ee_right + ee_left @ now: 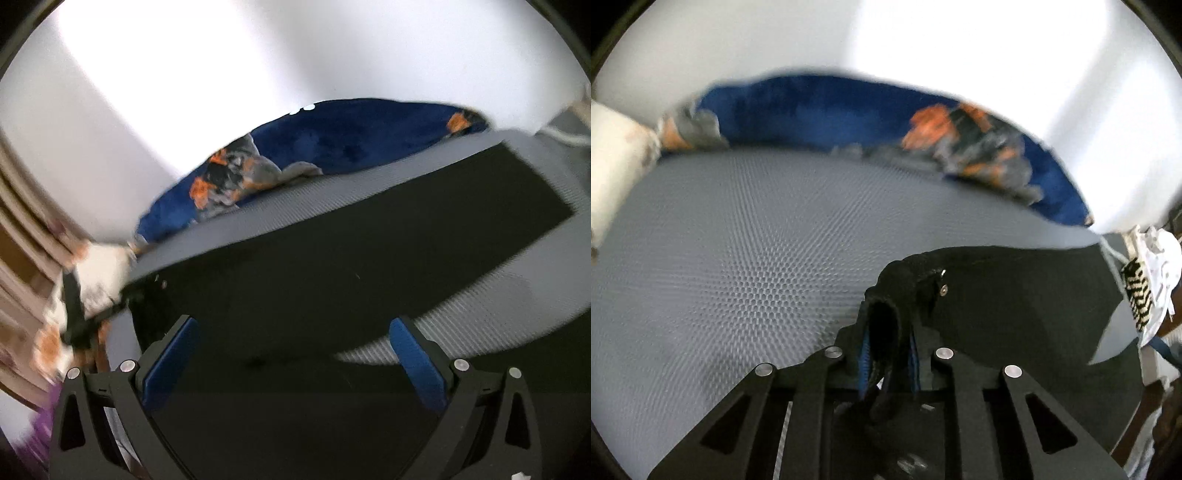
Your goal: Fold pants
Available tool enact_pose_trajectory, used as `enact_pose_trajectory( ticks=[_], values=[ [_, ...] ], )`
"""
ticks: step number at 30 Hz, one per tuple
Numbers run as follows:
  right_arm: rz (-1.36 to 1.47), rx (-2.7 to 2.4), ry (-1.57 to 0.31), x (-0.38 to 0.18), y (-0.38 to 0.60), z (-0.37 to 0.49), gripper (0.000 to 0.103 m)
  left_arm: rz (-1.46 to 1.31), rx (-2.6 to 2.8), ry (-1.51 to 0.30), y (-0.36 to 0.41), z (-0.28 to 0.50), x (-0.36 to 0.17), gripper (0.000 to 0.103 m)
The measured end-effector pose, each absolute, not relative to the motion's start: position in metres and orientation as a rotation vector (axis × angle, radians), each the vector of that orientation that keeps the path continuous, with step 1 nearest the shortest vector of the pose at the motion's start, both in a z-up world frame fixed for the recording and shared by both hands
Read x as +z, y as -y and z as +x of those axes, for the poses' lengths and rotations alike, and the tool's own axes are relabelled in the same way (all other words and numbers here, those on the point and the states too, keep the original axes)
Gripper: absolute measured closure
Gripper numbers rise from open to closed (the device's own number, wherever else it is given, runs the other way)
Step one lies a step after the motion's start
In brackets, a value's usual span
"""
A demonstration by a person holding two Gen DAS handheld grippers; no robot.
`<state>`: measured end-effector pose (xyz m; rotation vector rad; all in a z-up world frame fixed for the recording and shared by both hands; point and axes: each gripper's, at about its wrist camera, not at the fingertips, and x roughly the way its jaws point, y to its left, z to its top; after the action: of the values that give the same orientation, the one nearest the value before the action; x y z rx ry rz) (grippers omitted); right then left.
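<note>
The black pants (332, 266) lie spread along a grey textured mattress (738, 258). My left gripper (888, 332) is shut on the waistband end of the pants (1015, 295), near a small metal button, and the cloth bunches up between the blue pads. My right gripper (291, 354) is open, with its blue pads (170, 362) wide apart just above the pants, and holds nothing. The left gripper also shows in the right wrist view (74, 314), far left at the pants' end.
A blue blanket with orange and grey print (831, 110) lies along the far edge against a white wall (923, 37). A white cushion (613, 166) sits at the left. White cloth with black stripes (1145, 288) lies past the mattress's right edge.
</note>
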<state>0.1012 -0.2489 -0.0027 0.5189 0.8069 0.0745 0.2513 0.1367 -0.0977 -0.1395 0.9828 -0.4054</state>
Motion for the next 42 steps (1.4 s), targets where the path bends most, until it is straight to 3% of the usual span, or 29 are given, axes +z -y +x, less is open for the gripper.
enact_pose_trajectory(
  ticks=[5, 11, 13, 15, 17, 18, 19, 30, 42],
  values=[
    [0.827, 0.180, -0.864, -0.023, 0.287, 0.164, 0.001, -0.170, -0.428, -0.876, -0.123, 0.186, -0.050, 0.086],
    [1.058, 0.188, -1.006, -0.065, 0.308, 0.230, 0.010, -0.286, -0.415, -0.897, -0.129, 0.135, -0.053, 0.086],
    [1.089, 0.182, -1.061, -0.079, 0.309, 0.241, 0.027, -0.328, -0.407, -0.909, -0.131, 0.122, -0.057, 0.086],
    [1.080, 0.165, -1.080, -0.088, 0.307, 0.248, 0.033, -0.331, -0.400, -0.911, -0.130, 0.108, -0.060, 0.086],
    [1.057, 0.158, -1.121, -0.098, 0.301, 0.257, 0.055, -0.339, -0.398, -0.917, -0.127, 0.099, -0.060, 0.086],
    [1.057, 0.153, -1.130, -0.101, 0.301, 0.257, 0.086, -0.340, -0.396, -0.916, -0.125, 0.096, -0.060, 0.086],
    [1.050, 0.147, -1.135, -0.103, 0.300, 0.254, 0.094, -0.338, -0.390, -0.914, -0.125, 0.095, -0.060, 0.086],
    [0.910, 0.173, -0.968, -0.072, 0.279, 0.124, 0.096, -0.345, -0.339, -0.954, -0.143, 0.074, -0.060, 0.086],
    [1.013, 0.129, -0.966, -0.111, 0.252, -0.002, 0.096, -0.279, -0.268, -1.068, -0.162, 0.021, -0.081, 0.085]
  ],
)
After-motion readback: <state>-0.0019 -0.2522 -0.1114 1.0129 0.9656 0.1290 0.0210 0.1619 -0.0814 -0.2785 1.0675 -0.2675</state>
